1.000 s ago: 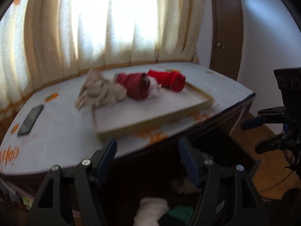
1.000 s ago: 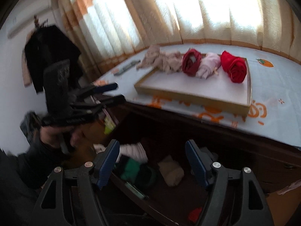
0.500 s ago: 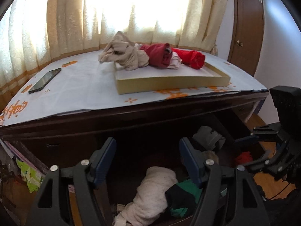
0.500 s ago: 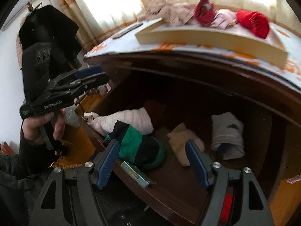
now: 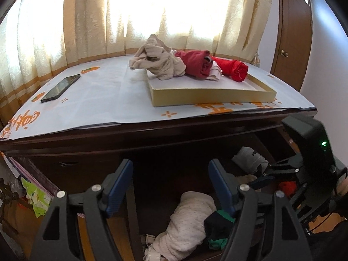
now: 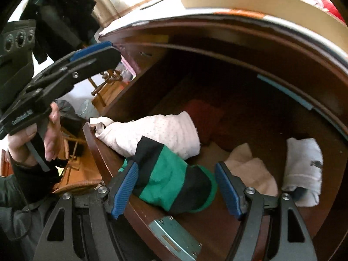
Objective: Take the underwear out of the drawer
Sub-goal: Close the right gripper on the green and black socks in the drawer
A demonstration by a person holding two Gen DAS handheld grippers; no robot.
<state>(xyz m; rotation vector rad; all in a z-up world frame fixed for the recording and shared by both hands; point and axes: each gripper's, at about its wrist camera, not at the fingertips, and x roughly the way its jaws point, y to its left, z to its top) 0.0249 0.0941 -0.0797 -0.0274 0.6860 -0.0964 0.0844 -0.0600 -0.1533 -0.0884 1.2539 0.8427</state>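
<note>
Since a second ago you have brought both tools down from the counter top toward the open drawer (image 6: 104,152): your right tool (image 6: 176,187), which then looked across at the tray, now hangs low over the drawer's near rim, and your left tool (image 5: 170,187) has dropped so the drawer's dark mouth fills the space between its fingers. Your left tool's jaws have just been opening a little further, with nothing between them; they stand spread. Your right tool is spread too, straddling the green-and-black underwear (image 6: 174,180) without its pads pressing on it.

That roll lies at the near left of the drawer, against the front rim, with the pale dotted roll (image 6: 156,132) touching it on the far side. To the right there is bare drawer floor, then a beige folded piece (image 6: 250,169) and a white rolled piece (image 6: 304,167) near the right wall. A dark red piece (image 6: 204,117) sits far back in shadow. That makes five pieces I can count in the drawer.

The counter (image 5: 113,100) edge overhangs the drawer's far part, so headroom is tight at the back. On the counter lie one tray (image 5: 208,95) holding about four garments and one phone (image 5: 61,88) on the left.
</note>
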